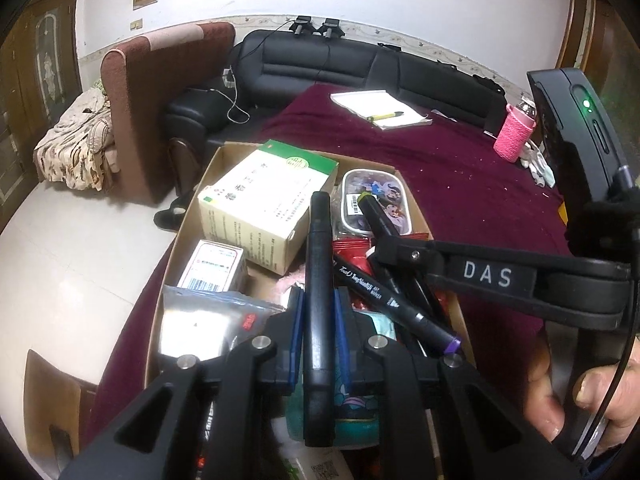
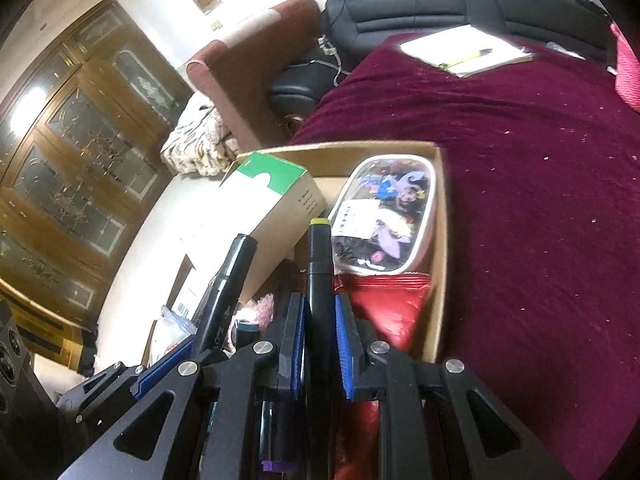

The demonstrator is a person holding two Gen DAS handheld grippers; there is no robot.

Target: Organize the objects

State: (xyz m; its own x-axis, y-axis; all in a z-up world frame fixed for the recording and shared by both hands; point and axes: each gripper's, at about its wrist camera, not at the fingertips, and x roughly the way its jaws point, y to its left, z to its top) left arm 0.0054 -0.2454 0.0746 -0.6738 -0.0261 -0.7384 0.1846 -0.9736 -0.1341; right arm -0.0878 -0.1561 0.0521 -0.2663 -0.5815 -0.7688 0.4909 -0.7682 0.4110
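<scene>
A cardboard box (image 1: 192, 216) on the maroon table (image 1: 460, 184) holds a green-and-cream carton (image 1: 260, 204), a cartoon pencil case (image 1: 376, 200), a red packet (image 2: 384, 304), a small white box (image 1: 212, 266) and several black markers. My left gripper (image 1: 318, 312) is shut on a plain black marker (image 1: 318, 280) above the box. My right gripper (image 2: 320, 320) is shut on a black marker with a yellow-green cap (image 2: 319, 264); it shows in the left wrist view (image 1: 390, 240) reaching in from the right. A purple-banded marker (image 1: 400, 304) lies in the box.
A white notepad with a yellow pen (image 1: 380, 108) lies at the table's far side. A pink-sleeved bottle (image 1: 514, 132) stands at the far right. A black sofa (image 1: 340, 60) and a brown armchair (image 1: 148, 92) stand beyond. A wooden cabinet (image 2: 72, 160) is at left.
</scene>
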